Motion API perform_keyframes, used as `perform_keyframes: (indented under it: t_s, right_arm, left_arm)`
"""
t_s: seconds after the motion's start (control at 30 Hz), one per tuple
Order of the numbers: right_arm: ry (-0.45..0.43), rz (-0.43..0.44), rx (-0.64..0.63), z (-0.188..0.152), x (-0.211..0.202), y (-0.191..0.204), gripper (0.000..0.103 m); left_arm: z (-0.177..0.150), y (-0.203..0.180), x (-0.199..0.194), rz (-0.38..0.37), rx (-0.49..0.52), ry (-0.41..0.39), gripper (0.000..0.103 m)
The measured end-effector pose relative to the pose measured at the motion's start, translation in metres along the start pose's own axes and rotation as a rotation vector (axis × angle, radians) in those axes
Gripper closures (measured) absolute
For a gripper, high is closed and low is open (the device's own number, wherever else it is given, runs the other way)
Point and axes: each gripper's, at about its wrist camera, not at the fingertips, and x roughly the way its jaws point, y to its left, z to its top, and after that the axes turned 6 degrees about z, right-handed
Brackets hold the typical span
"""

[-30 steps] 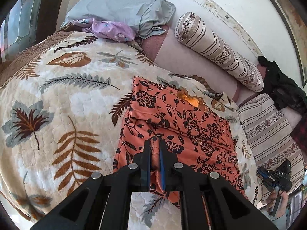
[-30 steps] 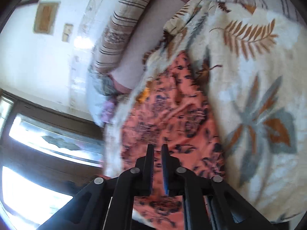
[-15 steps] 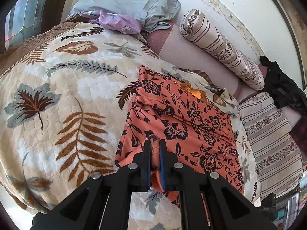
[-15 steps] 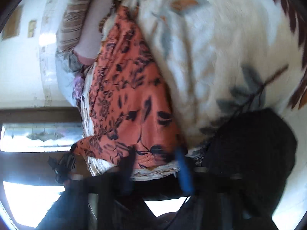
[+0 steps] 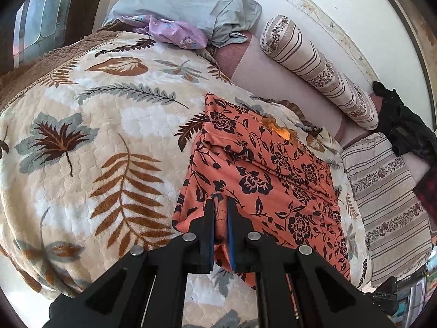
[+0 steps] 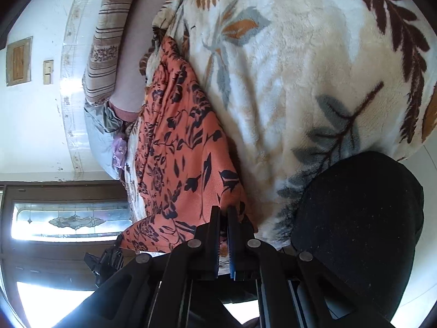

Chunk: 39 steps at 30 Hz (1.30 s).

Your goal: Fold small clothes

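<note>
**Both grippers pinch the orange garment at the bed's near edge**

Since a second ago our right gripper has swung down and rolled, so that the bed now runs sideways in its view and the garment's near edge, well ahead of it before, sits between its fingers. Its jaws have just been closing, having spread a little half a second back; they now stand pressed together, with a thin fold of the orange floral garment caught between the pads. Our left gripper has barely shifted and keeps its pinch: its jaws are clamped on a bunched ridge of the same orange floral garment, which rises between the black finger and the blue-edged pad.

From the left wrist we see the garment lying along the leaf-print blanket, one long side folded over on itself, its far end reaching toward the bare mattress strip. A bright orange patch shows at its far edge. Beyond it, a striped bolster lies against the wall, a grey pillow sits at the far corner with a lilac flowered cloth just in front of it, and dark clothing is heaped at the right, beside a striped cover.

From the right wrist, a black fabric mass fills the lower right, overlapping the blanket; we cannot tell what it is. A stained-glass window glows at the left.
</note>
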Motion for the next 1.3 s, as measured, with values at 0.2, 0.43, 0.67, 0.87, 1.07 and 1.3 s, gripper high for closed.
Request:
perform_keyframes:
  t_s: [0.2,0.43,0.67,0.87,1.07,1.3]
  right_arm:
    - [-0.062,0.1,-0.002,0.003,-0.006,0.023,0.096]
    - [-0.054,-0.143,0.017,-0.002,-0.006,0.006,0.004]
    - [0.012,-0.035,0.049,0.0,0.004,0.0,0.036]
    - [0.073,-0.125,0.107,-0.003,0.039,-0.009,0.076]
    - [0.072,-0.133,0.077,-0.004,0.043,-0.007,0.078]
    - [0.001,0.062,0.103,-0.002,0.024,0.01,0.095]
  left_arm:
    - [-0.002,0.0,-0.004,0.008,0.01,-0.005,0.095]
    - [-0.006,0.004,-0.002,0.014,0.013,0.009,0.095]
    - [-0.006,0.006,-0.001,0.013,0.009,0.012,0.095]
    - [-0.008,0.009,-0.001,0.013,-0.002,0.016,0.095]
    - [-0.008,0.01,0.001,0.014,-0.004,0.02,0.095]
    - [-0.005,0.01,-0.006,0.005,-0.002,0.005,0.095]
